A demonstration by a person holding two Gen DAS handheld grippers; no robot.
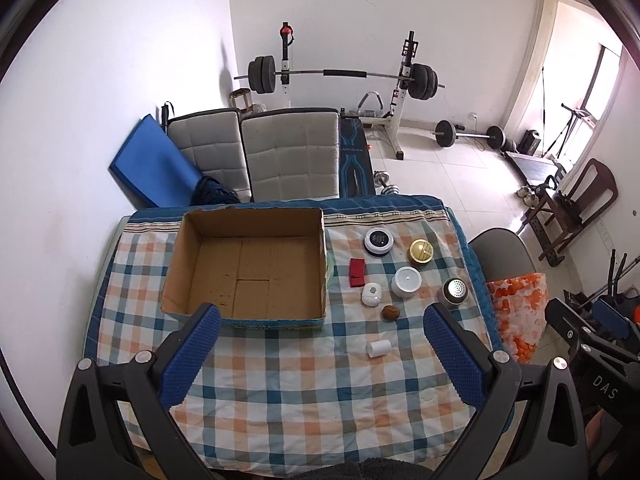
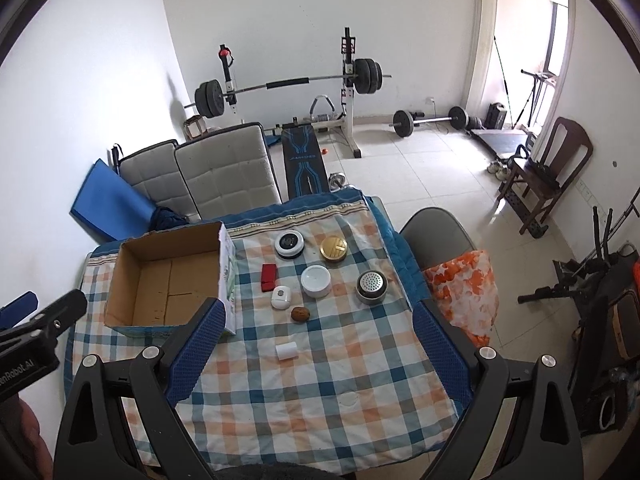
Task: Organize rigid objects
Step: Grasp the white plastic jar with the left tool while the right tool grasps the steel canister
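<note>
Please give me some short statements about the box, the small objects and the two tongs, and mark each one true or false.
1. The cardboard box is empty. True.
2. The red block lies inside the box. False: it lies on the checked cloth, beside the box.
3. The left tongs hold the walnut. False: they are open and empty.
4. The right tongs are open. True.
5. The white roll lies nearest the tongs. True.

Ahead of me, white walls [image 1: 120,60] meet a pale tiled floor [image 2: 420,168]. At upper centre a barbell rack [image 1: 340,76] stands against the wall, two grey padded chair backs [image 1: 256,152] below it. At the right edge, daylight floods through what seems a balcony doorway [image 2: 524,52], beside a dark wooden chair [image 2: 548,168].
</note>
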